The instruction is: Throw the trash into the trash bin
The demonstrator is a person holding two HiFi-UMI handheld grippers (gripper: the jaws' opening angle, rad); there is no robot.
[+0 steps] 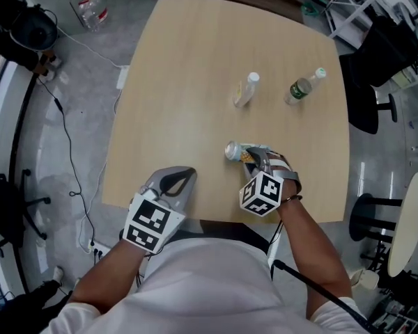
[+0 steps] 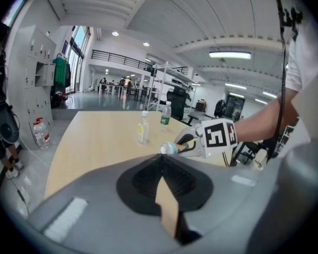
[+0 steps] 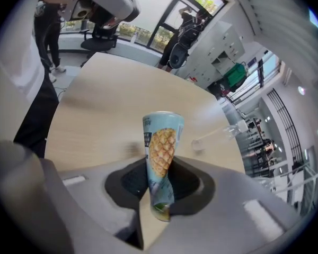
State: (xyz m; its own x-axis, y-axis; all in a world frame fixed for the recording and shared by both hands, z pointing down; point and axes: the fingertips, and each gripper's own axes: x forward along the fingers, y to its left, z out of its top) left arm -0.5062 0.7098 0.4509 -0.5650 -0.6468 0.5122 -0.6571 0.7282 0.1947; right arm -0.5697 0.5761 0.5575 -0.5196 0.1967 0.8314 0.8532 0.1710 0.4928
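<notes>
Can (image 1: 233, 151) clamped in R gripper (image 1: 253, 161) jaws, over table (image 1: 195, 82) by its near edge. L gripper (image 1: 174, 184), jaws together & empty, left of it at same edge. Two bottles (image 1: 246, 89) (image 1: 303, 85) far-right, well apart from can; bare wood btw them.

light: bright, even, ceiling strips (image 2: 229, 54) | shadows: soft on table (image 1: 195, 103) | edges: fisheye bend, dark vignette | blur: slight, distant background
</notes>
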